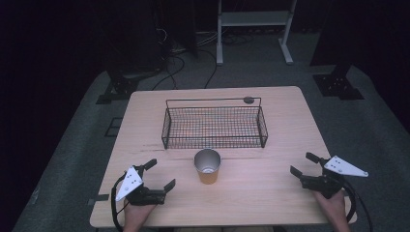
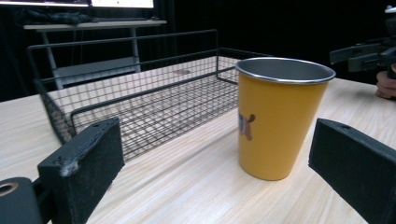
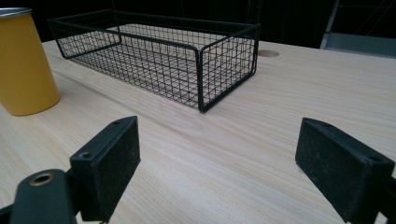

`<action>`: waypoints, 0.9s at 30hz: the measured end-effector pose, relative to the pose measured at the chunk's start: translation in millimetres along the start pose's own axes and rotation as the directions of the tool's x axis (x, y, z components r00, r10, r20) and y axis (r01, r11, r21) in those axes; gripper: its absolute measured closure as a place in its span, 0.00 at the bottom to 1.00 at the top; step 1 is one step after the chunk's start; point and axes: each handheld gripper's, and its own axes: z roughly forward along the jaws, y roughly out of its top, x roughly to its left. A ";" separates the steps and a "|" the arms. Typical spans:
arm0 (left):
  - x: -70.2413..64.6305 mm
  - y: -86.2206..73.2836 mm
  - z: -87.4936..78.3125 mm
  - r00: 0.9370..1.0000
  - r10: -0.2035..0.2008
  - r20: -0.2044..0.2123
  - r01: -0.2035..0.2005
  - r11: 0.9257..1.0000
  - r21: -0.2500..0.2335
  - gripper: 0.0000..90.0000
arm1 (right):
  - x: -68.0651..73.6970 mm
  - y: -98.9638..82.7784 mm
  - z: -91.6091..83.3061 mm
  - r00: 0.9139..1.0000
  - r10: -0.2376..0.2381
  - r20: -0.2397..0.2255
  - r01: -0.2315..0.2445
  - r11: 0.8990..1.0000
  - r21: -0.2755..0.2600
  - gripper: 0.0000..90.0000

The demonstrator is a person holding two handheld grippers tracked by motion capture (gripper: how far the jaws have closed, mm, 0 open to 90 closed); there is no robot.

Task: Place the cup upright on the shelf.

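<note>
Here, yellow cup (image 1: 208, 166) upright, wire basket (image 1: 214, 126) behind

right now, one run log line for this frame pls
left gripper: open, empty | right gripper: open, empty | yellow cup: upright on table, in front of wire basket | basket: empty

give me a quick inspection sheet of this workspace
surface: light wooden table, small dark round spot behind the basket
job's things: yellow metal cup upright, in front of black wire basket, apart from it; basket looks empty
clutter: nothing seen
grippers: left claw open, resting near front edge; right claw open, likewise
cables: black cable loops at each claw; more on the floor behind
surroundings: grey carpet, white frame legs, dark backdrop
</note>
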 end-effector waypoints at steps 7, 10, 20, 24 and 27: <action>-11.2 2.5 13.8 0.999 0.026 0.027 -0.026 0.999 0.022 0.03 | -0.3 0.0 -0.1 1.000 0.002 -0.001 -0.002 1.000 -0.002 0.14; -15.7 4.0 18.8 0.999 0.035 0.035 -0.036 0.999 0.026 0.03 | -0.3 0.0 -0.1 1.000 0.002 -0.001 -0.002 1.000 -0.002 0.14; -36.5 6.3 48.1 0.995 0.051 0.090 -0.058 0.996 0.072 0.03 | -0.3 0.0 0.0 1.000 0.002 -0.002 -0.002 1.000 -0.001 0.14; -41.4 6.7 57.8 0.994 0.040 0.105 -0.049 0.995 0.081 0.03 | -0.5 0.0 -0.2 1.000 0.004 -0.004 -0.004 1.000 -0.002 0.14; -43.9 6.4 64.8 0.993 0.028 0.113 -0.040 0.994 0.103 0.03 | -0.4 0.0 -0.1 1.000 0.002 -0.004 -0.002 1.000 -0.002 0.14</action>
